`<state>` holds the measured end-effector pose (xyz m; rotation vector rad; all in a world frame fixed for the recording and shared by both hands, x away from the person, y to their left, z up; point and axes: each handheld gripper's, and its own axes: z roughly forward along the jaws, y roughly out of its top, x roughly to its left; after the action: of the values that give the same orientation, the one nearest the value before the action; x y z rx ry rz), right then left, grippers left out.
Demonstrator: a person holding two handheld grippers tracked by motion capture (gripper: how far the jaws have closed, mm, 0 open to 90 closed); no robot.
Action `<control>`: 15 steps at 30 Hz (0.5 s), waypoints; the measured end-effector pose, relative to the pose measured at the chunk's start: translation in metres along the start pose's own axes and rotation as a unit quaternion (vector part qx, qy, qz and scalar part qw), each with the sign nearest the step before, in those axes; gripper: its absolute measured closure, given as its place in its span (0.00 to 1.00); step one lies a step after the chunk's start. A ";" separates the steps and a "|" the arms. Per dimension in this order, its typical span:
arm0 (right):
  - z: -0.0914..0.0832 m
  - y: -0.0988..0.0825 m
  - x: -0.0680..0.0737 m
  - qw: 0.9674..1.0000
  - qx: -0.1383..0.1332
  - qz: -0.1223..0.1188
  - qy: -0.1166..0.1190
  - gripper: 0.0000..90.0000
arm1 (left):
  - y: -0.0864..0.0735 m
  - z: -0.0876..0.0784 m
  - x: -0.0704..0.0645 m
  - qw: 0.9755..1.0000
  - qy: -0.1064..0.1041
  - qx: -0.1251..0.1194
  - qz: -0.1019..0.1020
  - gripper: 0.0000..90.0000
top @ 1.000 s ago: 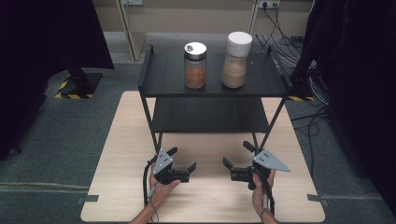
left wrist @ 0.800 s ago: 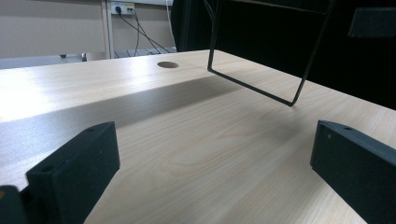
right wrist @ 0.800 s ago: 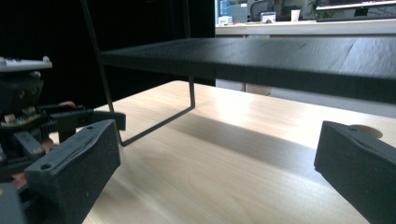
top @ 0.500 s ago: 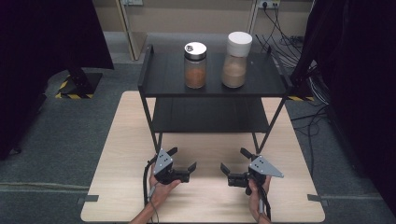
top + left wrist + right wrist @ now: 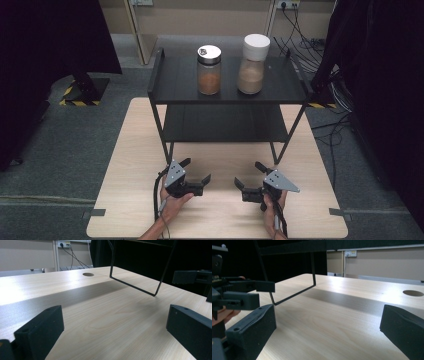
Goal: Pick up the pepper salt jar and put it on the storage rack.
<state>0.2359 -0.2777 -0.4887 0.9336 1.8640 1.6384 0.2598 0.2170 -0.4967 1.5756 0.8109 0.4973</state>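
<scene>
Both grippers have drawn nearer the person: left gripper [image 5: 196,170] and right gripper [image 5: 248,173] hover low over the surface [image 5: 135,150], jaws wide, empty, pointing inward at each other.

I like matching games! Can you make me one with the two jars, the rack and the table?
Things:
1. Left jar
2. Right jar
3. Rack
4. Table

Descriptions:
A. light wood
B. white cap
C. black, two shelves
D. silver lid

Pairs: 1-D, 2-B, 3-C, 4-A
</scene>
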 end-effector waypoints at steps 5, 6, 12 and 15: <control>0.000 -0.005 0.000 1.000 0.003 0.002 0.002 0.01 | 0.000 -0.001 0.000 1.000 -0.002 -0.001 -0.001 0.01; 0.000 -0.006 0.000 1.000 0.003 0.000 0.002 0.01 | 0.000 -0.001 0.000 1.000 -0.002 0.000 -0.001 0.01; 0.000 -0.008 0.001 1.000 0.002 -0.007 -0.001 0.01 | 0.000 0.000 0.001 1.000 -0.004 0.000 -0.001 0.01; 0.000 -0.008 0.000 1.000 0.002 -0.007 -0.003 0.01 | 0.000 -0.001 0.002 1.000 -0.004 0.000 -0.006 0.01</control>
<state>0.2343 -0.2783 -0.4963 0.9249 1.8672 1.6225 0.2604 0.2187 -0.4972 1.5715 0.8134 0.4831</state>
